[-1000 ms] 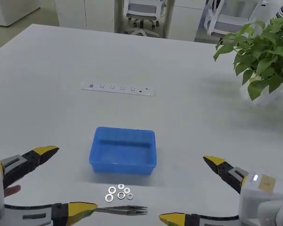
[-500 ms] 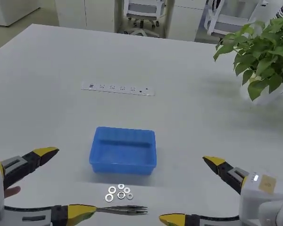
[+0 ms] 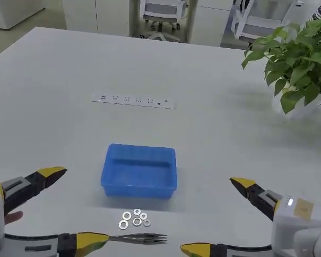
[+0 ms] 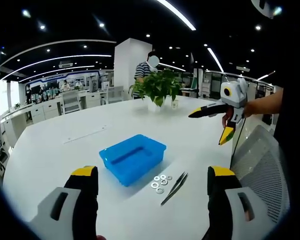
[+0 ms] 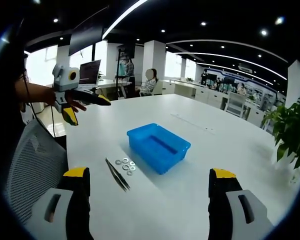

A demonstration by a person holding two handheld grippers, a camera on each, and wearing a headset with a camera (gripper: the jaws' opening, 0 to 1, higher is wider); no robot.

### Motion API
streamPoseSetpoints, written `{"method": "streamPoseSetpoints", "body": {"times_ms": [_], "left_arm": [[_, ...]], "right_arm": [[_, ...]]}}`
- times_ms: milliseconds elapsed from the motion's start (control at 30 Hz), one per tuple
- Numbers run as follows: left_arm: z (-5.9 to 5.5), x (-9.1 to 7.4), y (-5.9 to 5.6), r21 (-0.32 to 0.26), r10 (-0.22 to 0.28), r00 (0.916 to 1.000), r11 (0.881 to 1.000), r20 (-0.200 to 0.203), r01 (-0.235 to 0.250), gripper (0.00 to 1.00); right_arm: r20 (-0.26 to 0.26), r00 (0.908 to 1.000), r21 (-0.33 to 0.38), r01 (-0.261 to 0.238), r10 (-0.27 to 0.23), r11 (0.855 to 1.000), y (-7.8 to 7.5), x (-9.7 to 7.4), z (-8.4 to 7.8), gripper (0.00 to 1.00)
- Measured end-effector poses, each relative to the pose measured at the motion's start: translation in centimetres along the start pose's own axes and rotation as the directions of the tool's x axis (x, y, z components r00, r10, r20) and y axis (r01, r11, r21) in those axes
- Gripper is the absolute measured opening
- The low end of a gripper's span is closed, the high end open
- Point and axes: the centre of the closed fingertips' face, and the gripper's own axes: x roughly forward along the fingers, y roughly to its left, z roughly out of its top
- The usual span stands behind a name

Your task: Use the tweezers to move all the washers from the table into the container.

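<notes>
At the left of the head view, the left gripper (image 3: pixel 85 203) is seen with its yellow-tipped black jaws spread wide and nothing between them. It is held above the near edge of the smooth, matte white table (image 3: pixel 59 80).

Further right, near the table's middle, a long flat white power strip (image 3: pixel 134 100) is laid (one only, with a row of sockets). Nearer the person, one blue rectangular plastic container (image 3: pixel 139 188) with rounded corners and low walls is set.

Just in front of the container, six small flat silver metal washers (image 3: pixel 136 221) appear to be grouped in a tight cluster on the bare table; none is seen inside the container. One pair of slim dark metal tweezers (image 3: pixel 142 238) is laid flat just beside them, on the near side, its thin points directed to the right.

To the right, the right gripper (image 3: pixel 206 214) is likewise held with its jaws wide apart and unloaded. At the far right, one leafy green potted plant (image 3: pixel 294 53) is placed on the table.
</notes>
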Motion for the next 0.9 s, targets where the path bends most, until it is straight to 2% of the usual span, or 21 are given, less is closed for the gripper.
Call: {"method": "streamPoseSetpoints", "body": {"times_ms": [900], "left_arm": [[0.18,-0.05,0.02,0.009,-0.003,1.0000,1.000,0.003,0.003,0.95]], "right_arm": [[0.003,1.0000,-0.010,-0.004,0.004,1.000,0.00,-0.04,0.20,0.99]]}}
